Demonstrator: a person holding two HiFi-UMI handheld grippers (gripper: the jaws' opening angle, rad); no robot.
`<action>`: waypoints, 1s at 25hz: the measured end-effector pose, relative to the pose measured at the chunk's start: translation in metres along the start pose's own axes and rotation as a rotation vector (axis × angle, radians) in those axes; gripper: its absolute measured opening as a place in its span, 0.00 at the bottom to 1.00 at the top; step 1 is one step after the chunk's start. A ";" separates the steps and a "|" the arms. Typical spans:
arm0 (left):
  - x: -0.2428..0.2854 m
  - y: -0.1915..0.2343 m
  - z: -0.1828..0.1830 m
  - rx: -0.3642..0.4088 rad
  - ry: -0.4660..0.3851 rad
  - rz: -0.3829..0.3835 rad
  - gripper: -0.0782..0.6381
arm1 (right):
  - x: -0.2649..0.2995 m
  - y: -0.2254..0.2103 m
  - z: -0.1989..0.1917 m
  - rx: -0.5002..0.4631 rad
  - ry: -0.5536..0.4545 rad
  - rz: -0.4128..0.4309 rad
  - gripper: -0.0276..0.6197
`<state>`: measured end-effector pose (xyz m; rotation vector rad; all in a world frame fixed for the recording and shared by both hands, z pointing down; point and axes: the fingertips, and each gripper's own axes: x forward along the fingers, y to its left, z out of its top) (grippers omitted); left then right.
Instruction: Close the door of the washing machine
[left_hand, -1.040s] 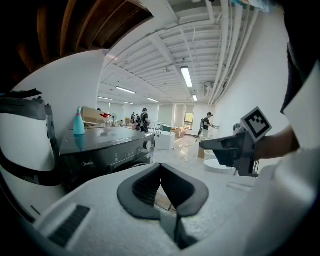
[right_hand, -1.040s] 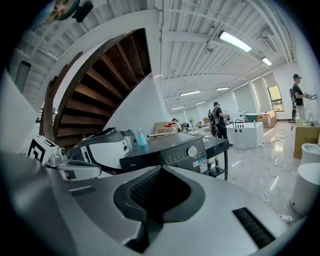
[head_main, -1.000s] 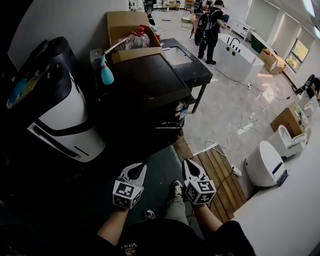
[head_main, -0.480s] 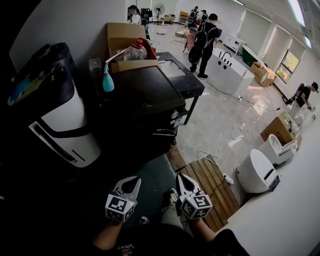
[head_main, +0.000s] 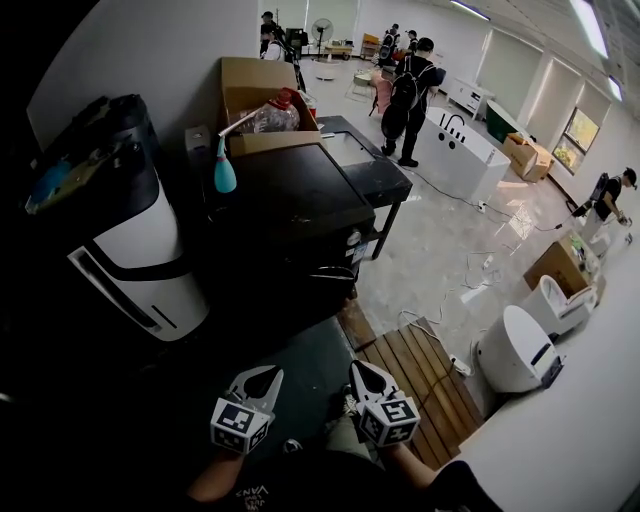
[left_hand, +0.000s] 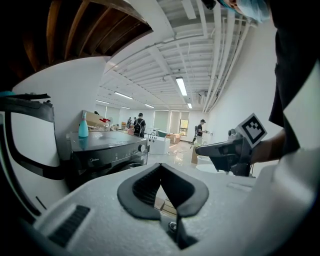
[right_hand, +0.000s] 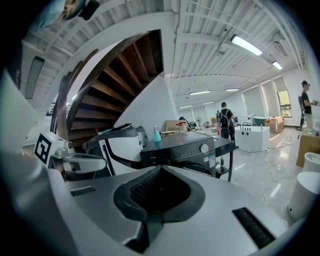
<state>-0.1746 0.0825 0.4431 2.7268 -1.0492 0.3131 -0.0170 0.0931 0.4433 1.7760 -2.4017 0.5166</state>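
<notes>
Head view: the dark front-loading washing machine (head_main: 290, 200) stands ahead by the wall, well apart from both grippers (its door (head_main: 325, 262) is too shadowed to read). The left gripper (head_main: 262, 372) and right gripper (head_main: 358, 368) hover side by side, jaws together, holding nothing.

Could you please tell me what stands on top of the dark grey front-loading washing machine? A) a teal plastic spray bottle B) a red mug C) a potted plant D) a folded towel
A: a teal plastic spray bottle stands upright on the flat top of the dark grey front-loading washing machine, at its left edge.
</notes>
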 end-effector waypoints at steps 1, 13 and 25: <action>-0.001 0.000 0.001 0.003 -0.002 0.003 0.12 | 0.000 0.002 0.002 -0.008 -0.001 0.001 0.04; -0.011 -0.001 0.008 0.017 -0.009 0.002 0.12 | -0.007 0.006 0.005 0.021 -0.016 -0.004 0.04; -0.018 -0.003 0.005 0.001 -0.017 0.006 0.12 | -0.014 0.016 0.002 0.034 -0.029 -0.001 0.04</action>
